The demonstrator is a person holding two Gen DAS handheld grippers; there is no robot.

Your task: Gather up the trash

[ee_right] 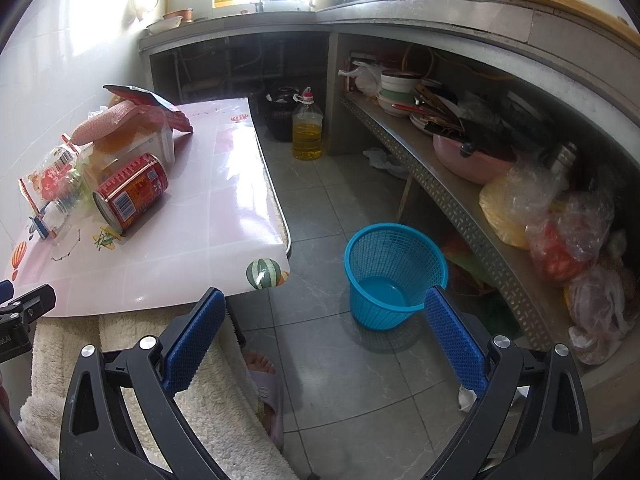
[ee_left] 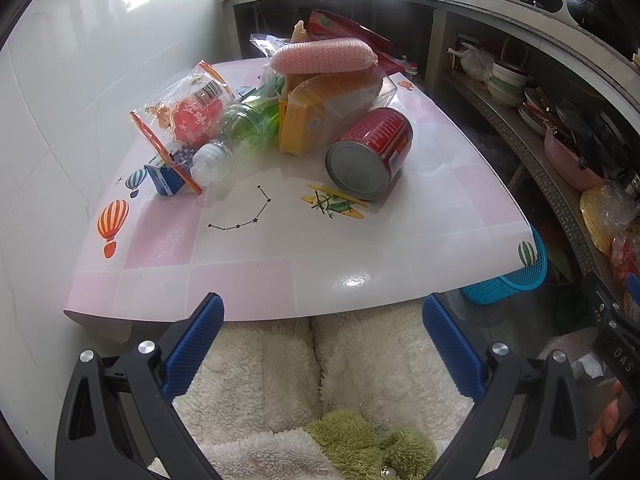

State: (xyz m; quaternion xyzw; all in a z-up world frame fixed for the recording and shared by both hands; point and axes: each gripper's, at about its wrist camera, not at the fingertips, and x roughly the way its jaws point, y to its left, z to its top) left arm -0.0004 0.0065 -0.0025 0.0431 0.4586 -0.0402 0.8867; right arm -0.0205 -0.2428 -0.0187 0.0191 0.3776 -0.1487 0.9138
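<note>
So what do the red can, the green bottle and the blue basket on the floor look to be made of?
Red can: metal, judging by its dull silvery ribbed end, with a glossy printed red wall.
Green bottle: clear green-tinted plastic with a white cap; you can see through it.
Blue basket: moulded plastic, matt, with lattice walls and a solid bottom.

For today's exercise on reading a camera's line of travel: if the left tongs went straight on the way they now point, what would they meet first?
Probably the near edge of the pink table, which lies just ahead of the open left tongs. If they passed above it, the red can would likely come next; depth is unclear.
</note>
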